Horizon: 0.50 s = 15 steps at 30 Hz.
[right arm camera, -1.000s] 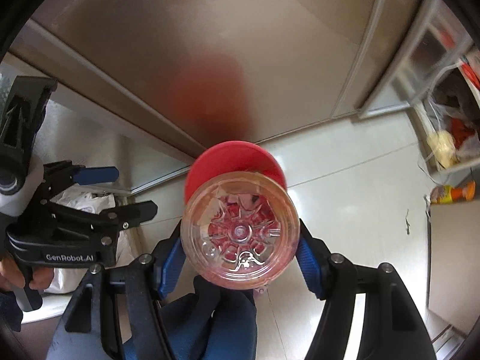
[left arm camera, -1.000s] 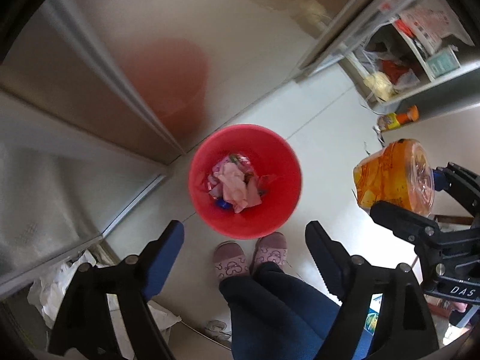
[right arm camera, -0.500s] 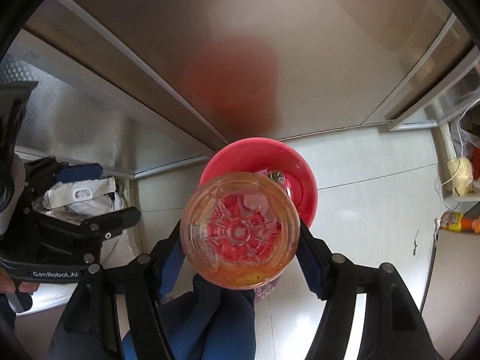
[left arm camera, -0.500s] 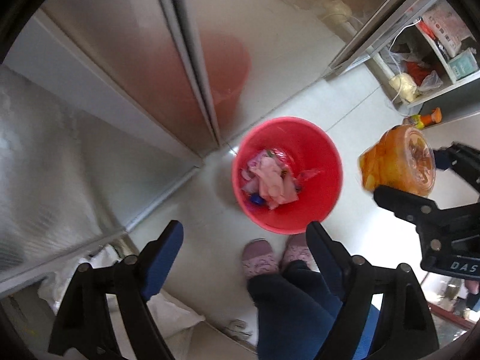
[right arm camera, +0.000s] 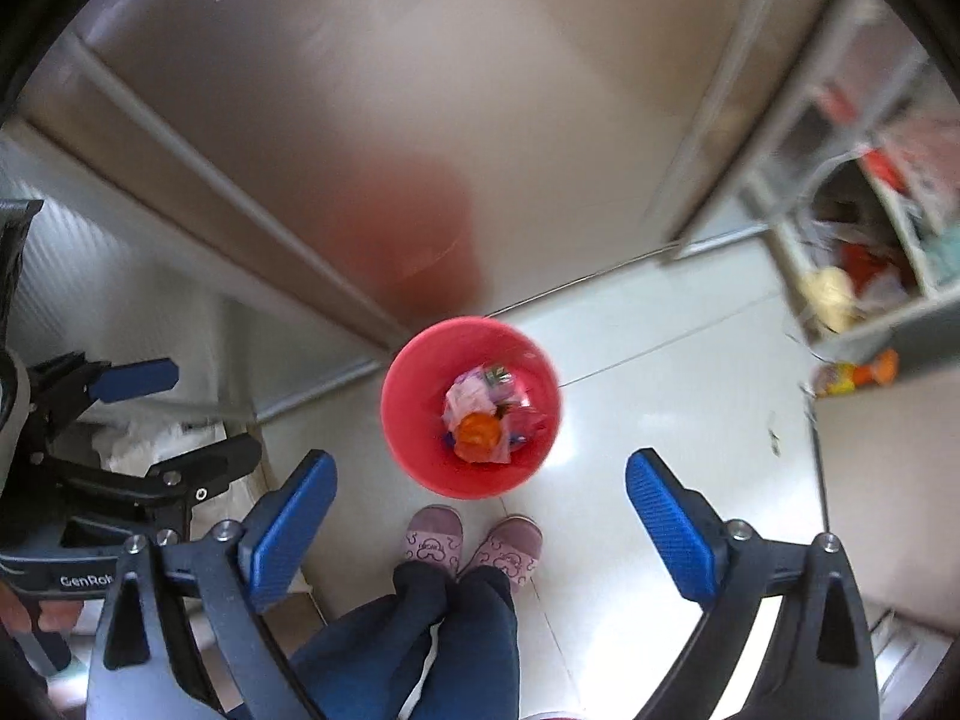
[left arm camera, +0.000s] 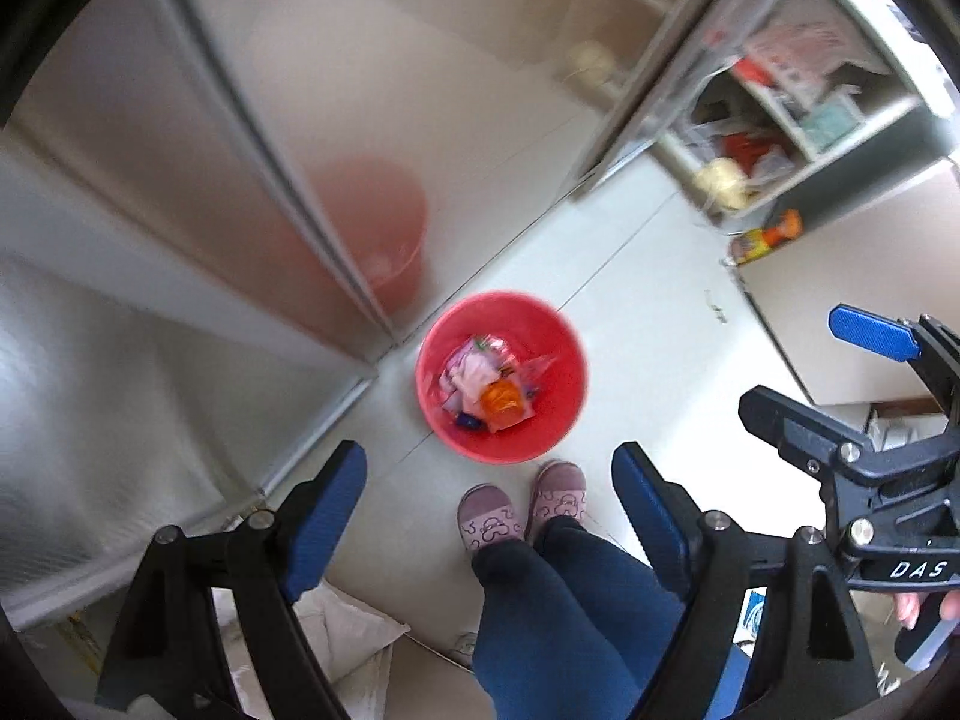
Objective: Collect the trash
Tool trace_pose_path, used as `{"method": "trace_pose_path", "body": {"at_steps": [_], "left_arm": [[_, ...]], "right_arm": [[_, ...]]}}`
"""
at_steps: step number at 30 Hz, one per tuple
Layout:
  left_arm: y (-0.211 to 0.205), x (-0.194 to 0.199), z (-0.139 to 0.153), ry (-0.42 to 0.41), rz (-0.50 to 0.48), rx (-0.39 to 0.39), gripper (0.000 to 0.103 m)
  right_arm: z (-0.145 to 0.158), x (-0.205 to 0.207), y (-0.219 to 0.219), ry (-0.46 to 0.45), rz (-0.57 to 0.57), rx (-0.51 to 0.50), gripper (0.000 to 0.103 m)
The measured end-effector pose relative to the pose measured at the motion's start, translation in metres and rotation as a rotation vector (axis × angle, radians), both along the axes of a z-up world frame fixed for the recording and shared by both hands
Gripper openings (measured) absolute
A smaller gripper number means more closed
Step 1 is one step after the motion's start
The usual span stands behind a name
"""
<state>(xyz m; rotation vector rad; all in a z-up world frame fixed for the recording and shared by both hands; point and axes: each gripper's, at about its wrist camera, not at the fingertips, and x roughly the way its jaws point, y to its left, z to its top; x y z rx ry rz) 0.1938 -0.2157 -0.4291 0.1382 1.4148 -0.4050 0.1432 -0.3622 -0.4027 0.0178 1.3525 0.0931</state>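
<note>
A red bin (left arm camera: 564, 420) (right arm camera: 414, 420) stands on the white floor far below both grippers and holds crumpled wrappers. On top of them lies an orange-stained clear plastic jar (left arm camera: 501, 402) (right arm camera: 477, 429). My right gripper (right arm camera: 481, 457) hangs high above the bin; its jaws are opening wide and nothing is between them. It also shows from the side as the right gripper (left arm camera: 789, 360). My left gripper (left arm camera: 487, 453) is open and empty, also high over the bin. The right wrist view shows the left gripper (right arm camera: 216, 411) at its left edge.
A person's dark trouser legs and pink slippers (left arm camera: 522, 507) stand just in front of the bin. Steel cabinet doors (left arm camera: 252, 138) rise behind it. A cluttered shelf (left arm camera: 774, 144) and an orange bottle (left arm camera: 768, 237) are at the right. White bags (right arm camera: 150, 444) lie at the left.
The right gripper opened and let go of the orange jar, which now lies in the red bin. Both grippers rose, so the bin looks smaller.
</note>
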Motion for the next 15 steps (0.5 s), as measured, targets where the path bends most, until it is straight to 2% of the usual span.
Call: {"method": "trace_pose_path", "body": {"at_steps": [4,9,15], "left_arm": [[-0.011,-0.007,0.074,-0.078,-0.070,-0.041,0.083],[-0.027,-0.018,0.169,-0.239,-0.138,-0.065,0.086],[-0.033,-0.030,0.261,-0.427,-0.120,-0.081,0.087]], "right_arm": [[0.066,-0.026,-0.010,-0.059,-0.095,-0.024,0.102],[0.148,-0.050,-0.022,-0.153,-0.194,-0.002,0.102],[0.230,-0.059,-0.024,-0.333,-0.217,-0.016,0.102]]}}
